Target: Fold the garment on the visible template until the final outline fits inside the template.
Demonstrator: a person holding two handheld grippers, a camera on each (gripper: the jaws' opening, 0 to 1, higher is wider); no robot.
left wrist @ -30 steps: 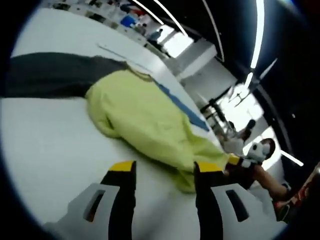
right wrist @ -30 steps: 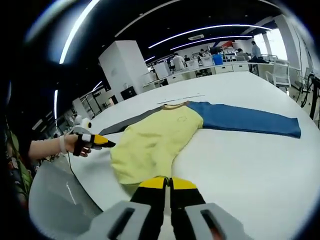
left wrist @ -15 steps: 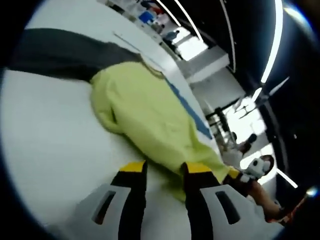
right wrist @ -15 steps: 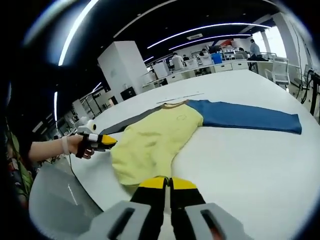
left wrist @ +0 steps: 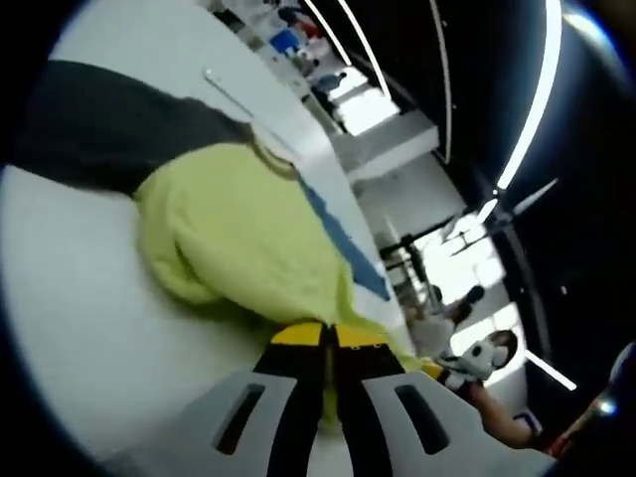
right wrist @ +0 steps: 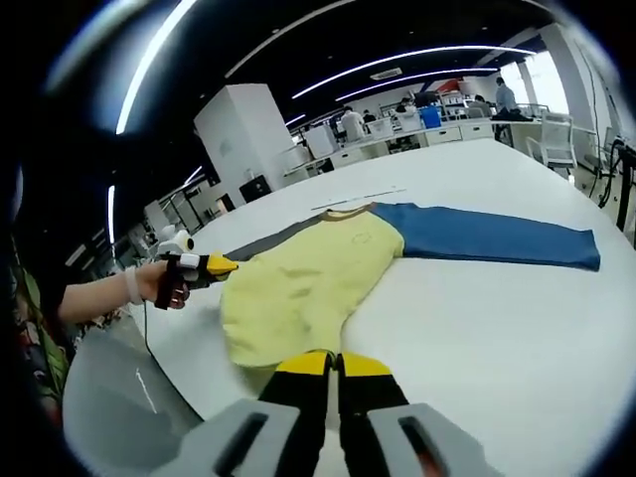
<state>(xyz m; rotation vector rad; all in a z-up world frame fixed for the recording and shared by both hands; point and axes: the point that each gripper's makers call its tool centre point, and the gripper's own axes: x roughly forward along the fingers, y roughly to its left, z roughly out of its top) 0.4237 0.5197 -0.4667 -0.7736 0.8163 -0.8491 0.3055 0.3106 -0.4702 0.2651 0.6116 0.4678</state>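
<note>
A long-sleeved garment lies flat on the white table [right wrist: 477, 328]: yellow body [right wrist: 303, 283], blue sleeve [right wrist: 497, 237], dark grey sleeve [right wrist: 260, 242]. In the left gripper view the yellow body [left wrist: 238, 234] spreads ahead, with the grey sleeve [left wrist: 109, 124] to the left and the blue sleeve [left wrist: 343, 238] to the right. My left gripper [left wrist: 329, 336] is shut on the yellow hem edge; it shows, held by a hand, at the cloth's left side [right wrist: 221, 264]. My right gripper [right wrist: 333, 364] is shut at the near hem corner and appears at the right [left wrist: 449, 370].
A thin pale strip [right wrist: 358, 194] lies on the table beyond the collar. The table's curved edge [right wrist: 149, 348] drops to grey floor on the left. Desks, chairs and people stand far behind. Bare tabletop stretches right of the garment.
My left gripper's jaws have gone from wide open to shut, moving onto the yellow hem. The right gripper has stayed shut and still.
</note>
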